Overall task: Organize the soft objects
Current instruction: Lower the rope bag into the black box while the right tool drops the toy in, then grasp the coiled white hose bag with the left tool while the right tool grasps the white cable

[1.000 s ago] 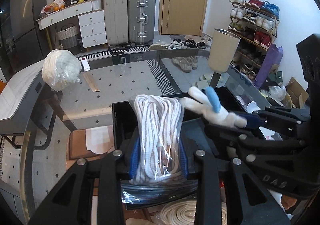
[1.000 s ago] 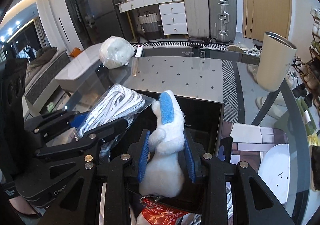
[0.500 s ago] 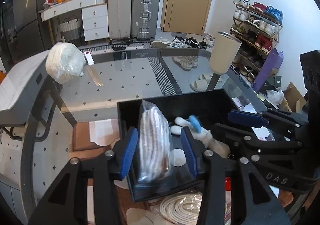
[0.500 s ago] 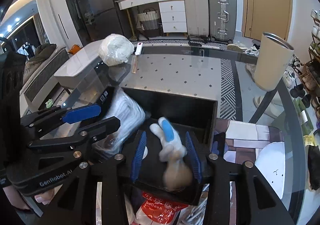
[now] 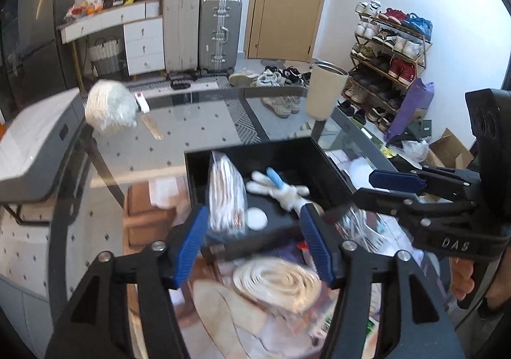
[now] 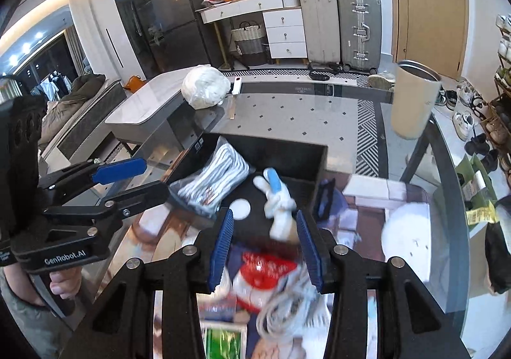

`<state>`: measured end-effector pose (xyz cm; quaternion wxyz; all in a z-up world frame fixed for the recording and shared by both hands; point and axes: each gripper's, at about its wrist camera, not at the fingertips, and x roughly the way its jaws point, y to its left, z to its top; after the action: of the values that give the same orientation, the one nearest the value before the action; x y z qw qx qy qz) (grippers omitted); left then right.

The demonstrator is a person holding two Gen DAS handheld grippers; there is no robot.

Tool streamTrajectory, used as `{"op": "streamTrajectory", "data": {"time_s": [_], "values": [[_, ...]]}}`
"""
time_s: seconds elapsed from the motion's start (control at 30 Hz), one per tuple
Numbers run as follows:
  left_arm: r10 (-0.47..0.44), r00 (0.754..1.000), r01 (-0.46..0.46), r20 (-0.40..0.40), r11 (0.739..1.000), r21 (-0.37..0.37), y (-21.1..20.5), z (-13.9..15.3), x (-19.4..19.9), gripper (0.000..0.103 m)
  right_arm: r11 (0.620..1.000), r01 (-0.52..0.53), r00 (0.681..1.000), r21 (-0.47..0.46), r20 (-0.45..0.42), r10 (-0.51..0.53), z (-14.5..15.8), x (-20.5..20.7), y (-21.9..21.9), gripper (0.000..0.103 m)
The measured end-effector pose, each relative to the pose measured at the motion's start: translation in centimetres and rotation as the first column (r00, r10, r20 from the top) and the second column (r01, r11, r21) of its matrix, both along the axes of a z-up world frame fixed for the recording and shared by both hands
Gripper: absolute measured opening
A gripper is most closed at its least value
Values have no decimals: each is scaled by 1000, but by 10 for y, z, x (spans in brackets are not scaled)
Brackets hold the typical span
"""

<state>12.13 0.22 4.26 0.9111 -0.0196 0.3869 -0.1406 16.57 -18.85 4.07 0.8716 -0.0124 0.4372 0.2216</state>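
A black open box [image 5: 287, 148] [image 6: 287, 148] sits on the glass table. In it lie a clear bag of white rope [image 5: 226, 196] [image 6: 212, 182], leaning on the left wall, and a white plush rabbit with a blue ear [image 5: 278, 188] [image 6: 278, 199]. My left gripper [image 5: 255, 239] is open and empty, held above the box's near edge. My right gripper [image 6: 266, 249] is open and empty just behind the rabbit. Each gripper also shows in the other's view, the right one [image 5: 392, 186] and the left one [image 6: 127, 180].
A bagged white bundle [image 5: 108, 107] [image 6: 206, 91] lies at the table's far left. A cream cylinder [image 5: 324, 91] [image 6: 413, 97] stands at the far right. Under the glass lie a rope coil [image 5: 278, 282], a red packet [image 6: 266, 266] and cords. Suitcases and a shoe rack stand behind.
Both grippers opened and let go: the rope bag and the rabbit dropped into the black box. Both grippers then drew back and up from the box.
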Motion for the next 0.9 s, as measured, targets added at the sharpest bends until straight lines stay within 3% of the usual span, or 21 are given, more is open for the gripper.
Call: {"op": "streamTrajectory", "data": {"time_s": [0.13,0.3,0.5,0.63,0.9], "values": [[7,998,-10,-59,999,-44,1,-15,-13,71,1000,2,999,6,-37,-2,-6,-14,-11,42],[14,992,-15,-126,1000,-10,-12,-44,-19,73,1000,15,995,-15,-100,-17,-29,-24,-22,42],[37,984,-37,-177,999,2,-25,-65,-16,73,999,15,982,31,-187,-9,-47,-22,-27,42],[68,989,-57,-135,995,81,-37,-72,-11,73,999,14,977,46,-214,-4,-55,-19,-24,42],[91,982,-68,-166,988,139,-43,-93,-4,77,999,24,978,22,-210,-19,-58,-17,-22,42]]}}
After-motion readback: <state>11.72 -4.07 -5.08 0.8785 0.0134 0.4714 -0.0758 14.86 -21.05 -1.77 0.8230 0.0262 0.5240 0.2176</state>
